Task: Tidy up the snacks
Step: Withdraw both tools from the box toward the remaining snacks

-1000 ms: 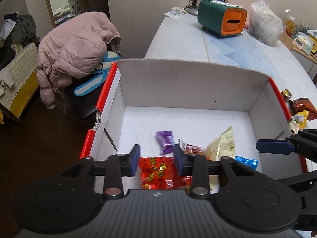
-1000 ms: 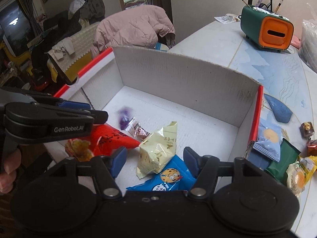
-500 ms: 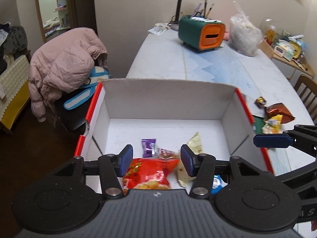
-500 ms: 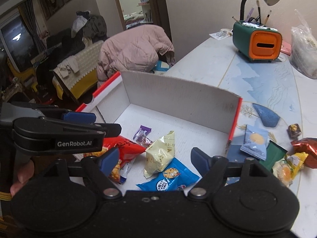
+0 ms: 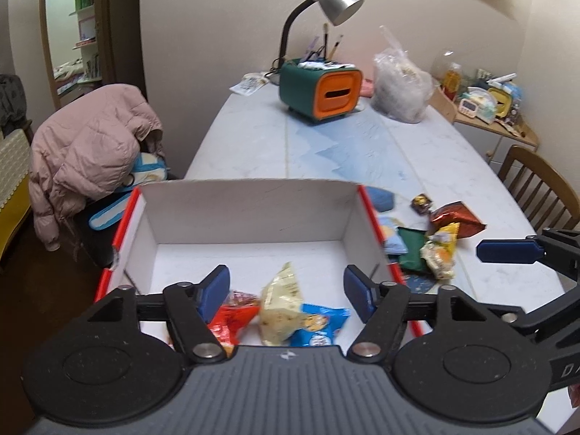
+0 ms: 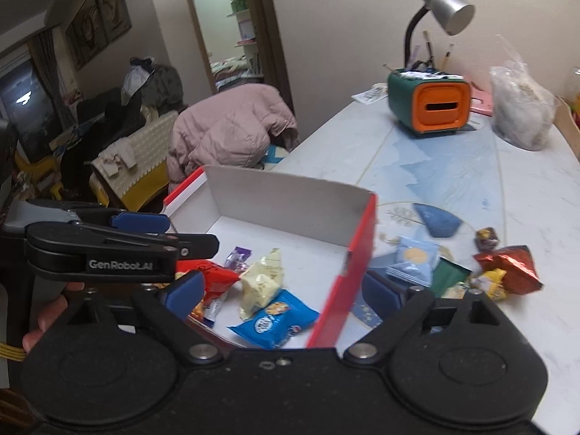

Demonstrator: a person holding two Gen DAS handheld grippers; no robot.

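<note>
A cardboard box [image 5: 250,210], white inside and red outside, holds a red packet [image 5: 232,320], a cream packet [image 5: 281,301] and a blue packet [image 5: 319,326]. A purple candy [image 6: 237,256] also lies in it. My left gripper [image 5: 287,288] hangs above the box's near side, its jaws opening with nothing held between them. My right gripper [image 6: 284,290] hovers over the box's right wall [image 6: 357,250], jaws opening wide and empty. Right of the box, loose snacks lie on the table: a light blue packet [image 6: 413,259], a green packet [image 6: 447,275] and a red foil bag [image 6: 507,268].
At the table's far end stand a green and orange holder [image 5: 320,92], a desk lamp [image 5: 335,0] and a filled plastic bag [image 5: 400,90]. A pink jacket [image 5: 90,148] drapes a chair left of the table. A wooden chair [image 5: 540,185] stands at the right.
Both grippers have risen and drawn back from the box floor while their jaws widened. The red, cream and blue packets stay lying in the box.
</note>
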